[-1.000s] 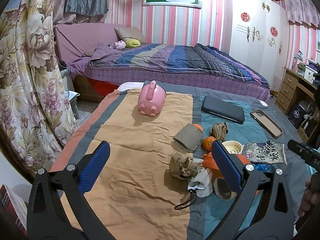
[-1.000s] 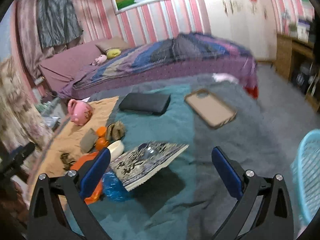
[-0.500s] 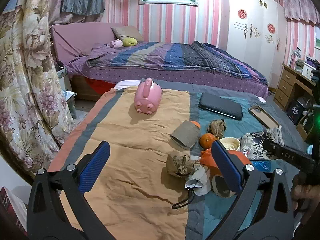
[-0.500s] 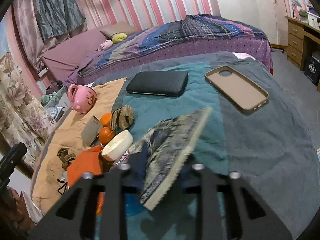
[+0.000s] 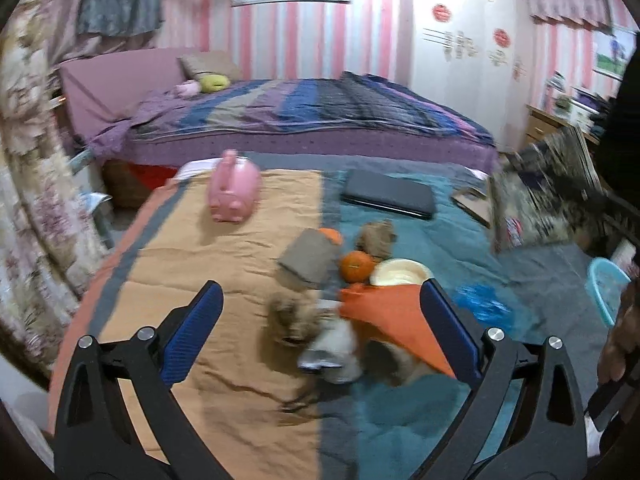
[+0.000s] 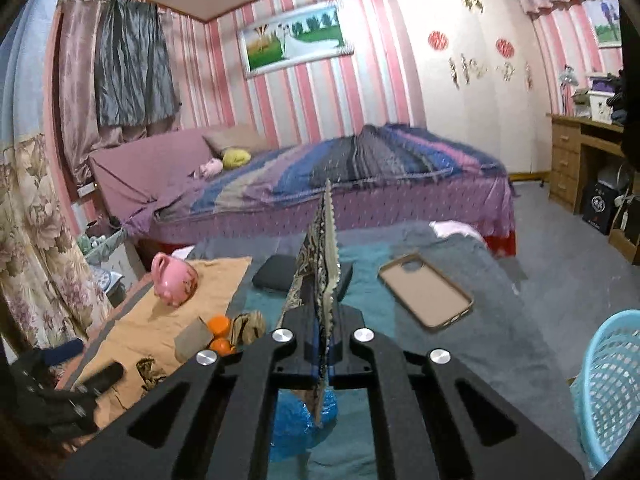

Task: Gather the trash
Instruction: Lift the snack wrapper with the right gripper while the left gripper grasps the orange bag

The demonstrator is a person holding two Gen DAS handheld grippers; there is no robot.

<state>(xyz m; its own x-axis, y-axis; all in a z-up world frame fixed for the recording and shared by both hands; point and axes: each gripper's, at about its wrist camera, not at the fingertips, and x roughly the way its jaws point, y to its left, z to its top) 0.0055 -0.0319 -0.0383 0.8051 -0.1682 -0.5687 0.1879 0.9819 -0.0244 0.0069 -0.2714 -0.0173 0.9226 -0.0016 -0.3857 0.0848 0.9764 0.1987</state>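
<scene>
The patterned snack wrapper [image 6: 320, 264] is standing on edge, pinched low between the closed fingers of my right gripper [image 6: 322, 354]; I am holding it clear above the teal blanket [image 6: 372, 280], presumably so it can travel to the light blue basket [image 6: 608, 392] at my right. My left gripper [image 5: 320, 328] is hovering with fingers spread wide and holding nothing, facing the remaining heap: crumpled brown paper [image 5: 294, 318], an orange bag [image 5: 392, 320] and a blue crinkled wrapper [image 5: 482, 306]. The oranges [image 5: 356, 266], pink piggy bank [image 5: 236, 192], black case [image 5: 388, 194] and phone case [image 6: 426, 290] are probably staying.
</scene>
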